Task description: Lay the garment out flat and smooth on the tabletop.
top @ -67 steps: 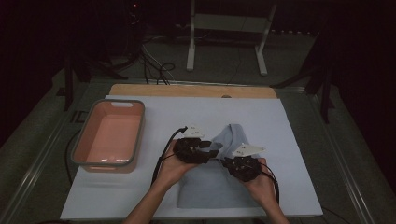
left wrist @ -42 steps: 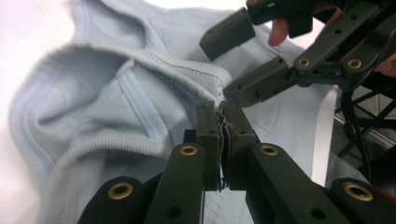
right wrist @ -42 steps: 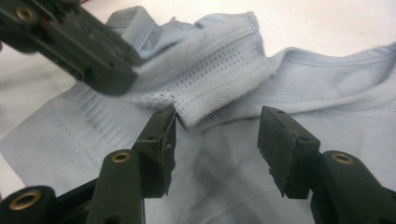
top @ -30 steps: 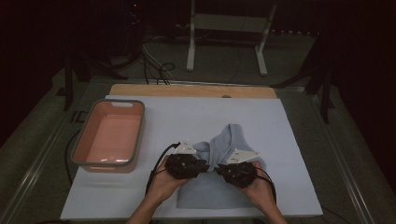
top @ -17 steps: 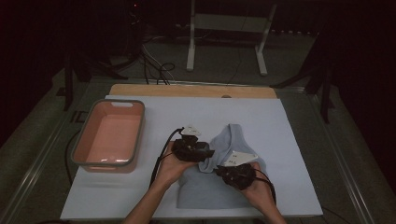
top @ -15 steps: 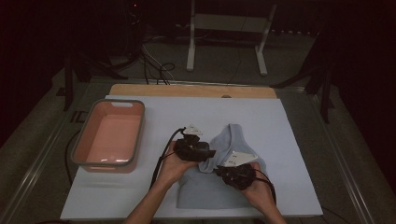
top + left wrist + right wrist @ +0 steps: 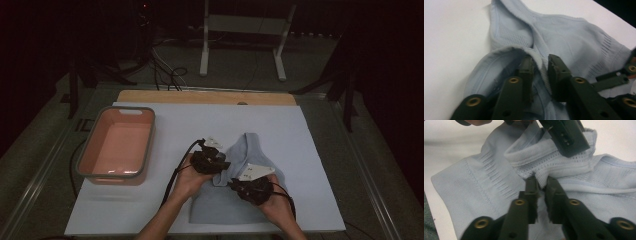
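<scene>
A light blue knit garment [image 7: 252,150] lies rumpled on the white sheet [image 7: 310,150]. My left gripper [image 7: 222,169] is at the garment's left side. In the left gripper view its jaws [image 7: 541,62] have just been closing, and the ribbed hem [image 7: 541,67] is nipped between them. My right gripper [image 7: 234,183] is lower and to the right, over the garment's middle. Its jaws [image 7: 542,182] have just been opening a little, and a fold of mesh fabric [image 7: 554,167] is still pinched between them. The left gripper's jaw shows at the top of the right gripper view.
A pink tub with a grey rim [image 7: 120,108] stands on the sheet's left side. A wooden board edge [image 7: 200,96] runs along the back of the table. Behind the table are a white stand [image 7: 240,45] and loose cables [image 7: 167,70] on the floor.
Since a second ago my left gripper has moved away from the person to the garment's left fold. The right gripper has stayed where it was.
</scene>
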The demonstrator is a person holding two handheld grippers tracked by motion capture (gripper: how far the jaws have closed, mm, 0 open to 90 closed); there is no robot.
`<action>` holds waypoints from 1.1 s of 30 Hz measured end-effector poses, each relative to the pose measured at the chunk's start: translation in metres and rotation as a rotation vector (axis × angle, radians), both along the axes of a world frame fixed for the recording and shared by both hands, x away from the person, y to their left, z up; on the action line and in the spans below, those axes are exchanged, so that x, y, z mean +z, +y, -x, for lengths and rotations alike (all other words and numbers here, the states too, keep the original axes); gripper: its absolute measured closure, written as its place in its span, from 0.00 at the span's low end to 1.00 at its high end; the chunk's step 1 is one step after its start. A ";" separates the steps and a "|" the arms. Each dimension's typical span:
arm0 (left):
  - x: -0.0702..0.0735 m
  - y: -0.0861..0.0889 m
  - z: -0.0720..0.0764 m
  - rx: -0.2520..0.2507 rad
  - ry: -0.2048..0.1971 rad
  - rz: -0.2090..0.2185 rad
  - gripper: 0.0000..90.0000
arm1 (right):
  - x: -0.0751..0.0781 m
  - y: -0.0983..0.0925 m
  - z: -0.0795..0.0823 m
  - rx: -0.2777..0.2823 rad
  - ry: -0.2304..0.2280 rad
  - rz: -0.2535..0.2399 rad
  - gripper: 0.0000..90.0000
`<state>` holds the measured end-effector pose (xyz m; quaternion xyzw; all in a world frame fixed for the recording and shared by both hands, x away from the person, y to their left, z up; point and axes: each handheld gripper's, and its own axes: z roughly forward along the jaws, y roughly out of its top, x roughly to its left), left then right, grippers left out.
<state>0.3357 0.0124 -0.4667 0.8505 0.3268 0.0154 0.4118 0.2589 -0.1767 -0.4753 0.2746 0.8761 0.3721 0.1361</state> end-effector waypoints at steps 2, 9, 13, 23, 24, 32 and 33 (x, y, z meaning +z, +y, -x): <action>0.001 0.001 0.000 0.004 -0.005 0.016 0.90 | 0.000 0.000 0.000 0.002 -0.003 -0.002 0.83; 0.018 0.020 -0.009 0.090 -0.058 0.115 0.97 | 0.003 -0.008 0.000 -0.012 0.005 -0.018 0.59; 0.025 0.033 -0.016 0.143 -0.078 0.147 0.97 | 0.006 -0.017 -0.001 -0.042 0.000 -0.042 0.55; 0.038 0.050 -0.036 0.223 -0.114 0.189 0.97 | 0.007 -0.032 -0.002 -0.087 -0.004 -0.050 0.53; 0.039 0.051 -0.038 0.231 -0.117 0.190 0.97 | 0.007 -0.033 -0.002 -0.086 -0.003 -0.048 0.52; 0.044 0.052 -0.049 0.276 -0.127 0.219 0.97 | 0.006 -0.035 -0.003 -0.094 0.000 -0.049 0.52; 0.044 0.052 -0.050 0.280 -0.124 0.222 0.97 | 0.006 -0.035 -0.003 -0.094 0.000 -0.049 0.52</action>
